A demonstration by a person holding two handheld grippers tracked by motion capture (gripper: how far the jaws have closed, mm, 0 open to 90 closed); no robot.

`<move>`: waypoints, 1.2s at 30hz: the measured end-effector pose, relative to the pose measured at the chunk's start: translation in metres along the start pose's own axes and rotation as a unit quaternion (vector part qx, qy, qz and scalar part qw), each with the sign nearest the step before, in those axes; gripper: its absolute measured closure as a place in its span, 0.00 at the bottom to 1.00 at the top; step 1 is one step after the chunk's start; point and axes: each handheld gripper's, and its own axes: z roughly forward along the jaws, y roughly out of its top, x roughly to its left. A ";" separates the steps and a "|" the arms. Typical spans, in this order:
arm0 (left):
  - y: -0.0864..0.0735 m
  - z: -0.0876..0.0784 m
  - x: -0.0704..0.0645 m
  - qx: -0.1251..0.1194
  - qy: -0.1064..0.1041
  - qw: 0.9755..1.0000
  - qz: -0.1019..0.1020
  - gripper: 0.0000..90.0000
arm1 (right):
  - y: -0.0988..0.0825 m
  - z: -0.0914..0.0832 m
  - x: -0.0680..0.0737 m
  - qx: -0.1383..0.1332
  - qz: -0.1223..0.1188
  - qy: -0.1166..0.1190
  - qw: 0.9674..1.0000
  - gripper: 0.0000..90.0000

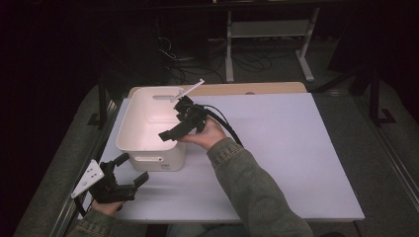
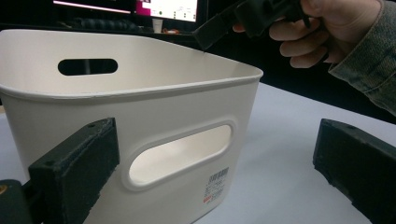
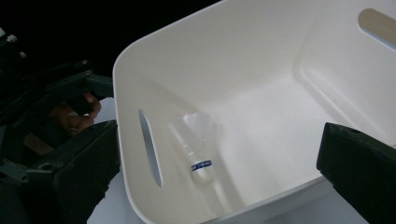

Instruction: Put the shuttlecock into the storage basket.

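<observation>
Right tongs [image 1: 174, 129] hang released above the bin [image 3: 261, 56], shuttlecock [image 3: 200, 149] dropped inside; left tongs [image 1: 129, 170] wait released beside it.

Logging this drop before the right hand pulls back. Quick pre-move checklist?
1. Shuttlecock lies inside the white bin, against the wall with the handle slot: ok.
2. Right gripper fingers wide apart, nothing between them: ok.
3. Right gripper above the bin's rim, not touching it: ok in the high view.
4. Left gripper open, fingers empty, in front of the bin's near wall: ok.
5. Left gripper clear of the bin wall: cannot tell, the gap looks small.
6. Bin upright and flat on the table: ok.
</observation>
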 end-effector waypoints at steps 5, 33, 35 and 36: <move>0.001 0.000 0.000 0.000 0.002 1.000 0.003 0.00 | 0.000 -0.008 0.001 -0.014 -0.014 0.003 1.000 0.00; 0.000 0.001 0.001 -0.003 0.002 1.000 0.013 0.00 | -0.019 -0.062 -0.011 -0.063 -0.004 -0.012 0.998 0.00; 0.000 0.002 0.000 -0.006 0.001 1.000 0.010 0.00 | -0.022 -0.065 -0.012 -0.067 -0.004 -0.012 0.998 0.00; 0.000 0.002 0.000 -0.006 0.001 1.000 0.010 0.00 | -0.022 -0.065 -0.012 -0.067 -0.004 -0.012 0.998 0.00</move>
